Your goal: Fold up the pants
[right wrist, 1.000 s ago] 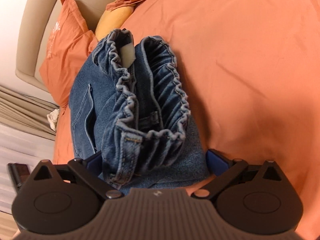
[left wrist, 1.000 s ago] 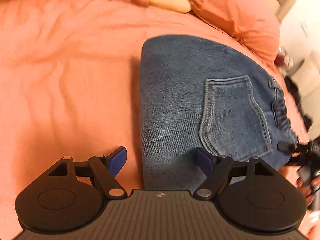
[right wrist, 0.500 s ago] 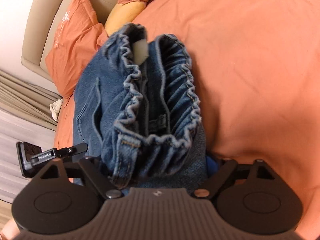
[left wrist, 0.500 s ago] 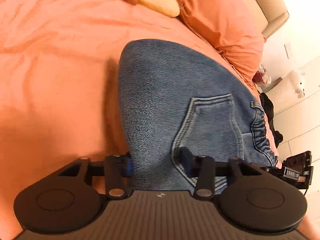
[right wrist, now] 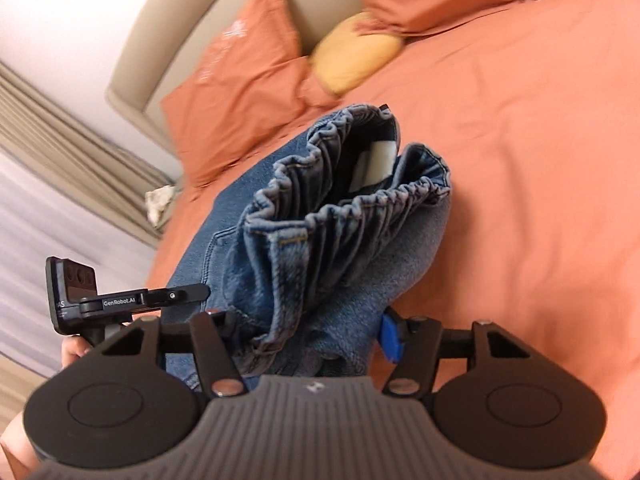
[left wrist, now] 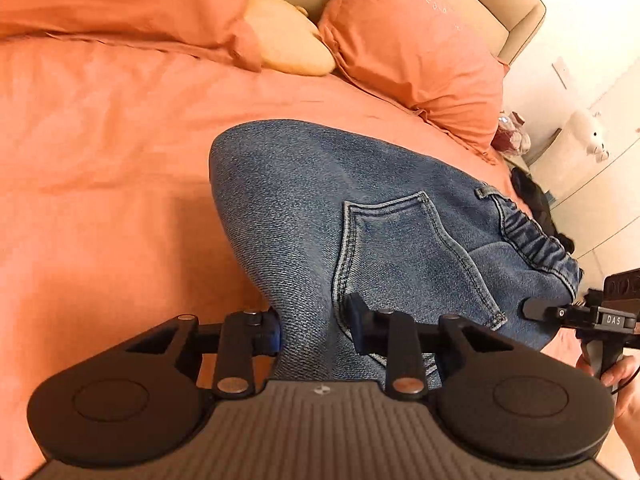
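Folded blue denim pants (left wrist: 360,208) lie on an orange bedspread, back pocket up, elastic waistband to the right. My left gripper (left wrist: 314,330) is shut on the near folded edge of the pants. In the right wrist view the pants (right wrist: 332,240) bunch up with the gathered waistband and a white label facing the camera. My right gripper (right wrist: 310,336) is shut on the waistband end of the pants. The other gripper's tip shows in the left wrist view (left wrist: 580,316) and in the right wrist view (right wrist: 132,300).
Orange pillows (left wrist: 416,52) and a yellow cushion (left wrist: 288,44) lean on a beige headboard (right wrist: 168,52) beyond the pants. The bed edge lies right of the pants, with a white plush toy (left wrist: 588,136) and dark items past it. Curtains (right wrist: 60,152) hang left.
Both grippers closed from open onto the pants. The gripped ends have lifted and the views tilted up, showing more of the pillows and headboard.
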`<state>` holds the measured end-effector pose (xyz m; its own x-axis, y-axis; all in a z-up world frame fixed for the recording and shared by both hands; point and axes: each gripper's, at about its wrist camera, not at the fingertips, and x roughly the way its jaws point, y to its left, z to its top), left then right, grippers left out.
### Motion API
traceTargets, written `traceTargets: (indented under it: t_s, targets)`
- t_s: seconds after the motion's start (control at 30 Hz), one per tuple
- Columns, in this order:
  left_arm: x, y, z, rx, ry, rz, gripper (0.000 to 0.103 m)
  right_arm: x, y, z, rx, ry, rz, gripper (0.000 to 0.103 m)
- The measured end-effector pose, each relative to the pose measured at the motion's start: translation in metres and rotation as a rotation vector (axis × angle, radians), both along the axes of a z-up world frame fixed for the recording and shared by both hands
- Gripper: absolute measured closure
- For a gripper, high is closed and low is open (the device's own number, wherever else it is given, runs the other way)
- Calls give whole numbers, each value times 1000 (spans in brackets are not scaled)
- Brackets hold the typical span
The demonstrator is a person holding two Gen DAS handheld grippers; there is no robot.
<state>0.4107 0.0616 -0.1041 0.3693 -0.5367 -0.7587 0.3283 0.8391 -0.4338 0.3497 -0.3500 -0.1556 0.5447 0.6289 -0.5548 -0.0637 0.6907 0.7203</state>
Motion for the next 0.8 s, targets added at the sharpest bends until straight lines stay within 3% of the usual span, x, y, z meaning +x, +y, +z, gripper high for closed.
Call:
traceTargets:
  t_s: [0.2, 0.37, 0.57, 0.8]
  targets:
    - [-33, 80, 26, 95, -31, 25, 69, -30, 93, -2, 72, -20, 46, 46]
    - [-56, 138, 17, 137, -46, 37, 69, -49, 162, -17, 86, -22, 68, 48]
    - [-66, 182, -13, 103, -35, 51, 69, -70, 216, -39, 54, -19, 57, 48]
    - [-82, 206, -30, 29, -27, 2, 69, -96, 240, -33, 14, -5, 26, 48]
